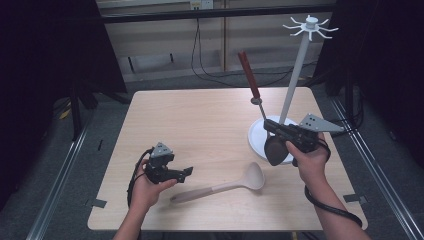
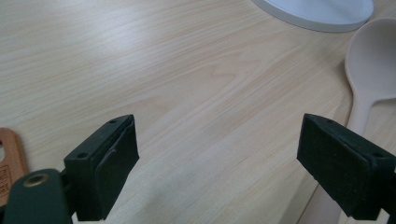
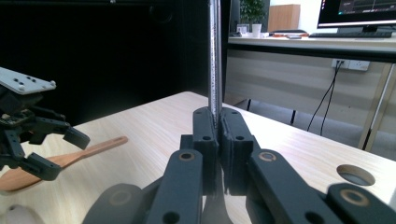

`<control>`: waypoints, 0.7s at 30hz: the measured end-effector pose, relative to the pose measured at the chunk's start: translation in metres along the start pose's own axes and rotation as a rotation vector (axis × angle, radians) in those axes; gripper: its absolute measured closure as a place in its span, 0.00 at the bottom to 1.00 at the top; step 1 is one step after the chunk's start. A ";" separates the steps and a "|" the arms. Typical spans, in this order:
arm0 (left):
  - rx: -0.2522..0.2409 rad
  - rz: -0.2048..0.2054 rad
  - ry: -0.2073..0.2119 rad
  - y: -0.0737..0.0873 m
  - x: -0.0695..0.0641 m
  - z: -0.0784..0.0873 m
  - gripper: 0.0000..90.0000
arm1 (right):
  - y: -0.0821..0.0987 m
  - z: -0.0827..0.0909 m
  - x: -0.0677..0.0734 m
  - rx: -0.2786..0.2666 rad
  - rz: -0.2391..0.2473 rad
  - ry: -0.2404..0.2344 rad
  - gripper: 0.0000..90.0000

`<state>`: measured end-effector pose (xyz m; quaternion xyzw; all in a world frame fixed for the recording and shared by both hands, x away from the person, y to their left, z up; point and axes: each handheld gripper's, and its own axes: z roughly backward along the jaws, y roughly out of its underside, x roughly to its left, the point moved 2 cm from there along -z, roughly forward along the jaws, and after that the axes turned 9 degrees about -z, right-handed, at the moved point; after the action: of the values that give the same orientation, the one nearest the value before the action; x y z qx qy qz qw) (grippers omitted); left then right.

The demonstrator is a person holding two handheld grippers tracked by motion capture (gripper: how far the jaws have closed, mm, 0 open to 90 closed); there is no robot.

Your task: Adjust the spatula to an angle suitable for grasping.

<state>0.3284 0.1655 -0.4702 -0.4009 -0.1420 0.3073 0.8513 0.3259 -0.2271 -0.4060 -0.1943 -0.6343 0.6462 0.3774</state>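
My right gripper (image 1: 274, 131) is clenched on the metal shank of a ladle with a dark bowl and a red-brown handle (image 1: 248, 75). From above, that ladle stands nearly upright over the white round base (image 1: 256, 137) of the utensil stand (image 1: 298, 65) at the table's right side, its bowl hanging just below my hand. The right gripper view adds what the high view cannot: the pads pressed flat against the thin steel shank (image 3: 215, 60), with no gap between them.

My left gripper (image 1: 175, 174) sits near the table's front left, released, its jaws wide apart over bare wood. Its own view catches the beige ladle (image 2: 373, 70) at the right edge; the high view shows that ladle (image 1: 225, 186) lying whole on the tabletop (image 1: 200, 120), just right of the open jaws.
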 end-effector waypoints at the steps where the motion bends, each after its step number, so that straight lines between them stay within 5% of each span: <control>1: -0.006 0.007 -0.002 -0.001 -0.001 -0.001 0.14 | -0.001 0.002 0.001 -0.010 0.003 0.002 0.96; 8: -0.002 -0.010 0.012 -0.004 -0.003 -0.004 0.14 | -0.010 0.018 0.003 -0.085 0.005 0.035 0.96; 21: -0.006 -0.031 0.028 -0.011 -0.008 -0.011 0.14 | -0.019 0.040 0.016 -0.130 0.050 0.070 0.96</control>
<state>0.3322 0.1485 -0.4680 -0.4055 -0.1373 0.2882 0.8566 0.2909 -0.2441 -0.3796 -0.2567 -0.6562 0.6057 0.3697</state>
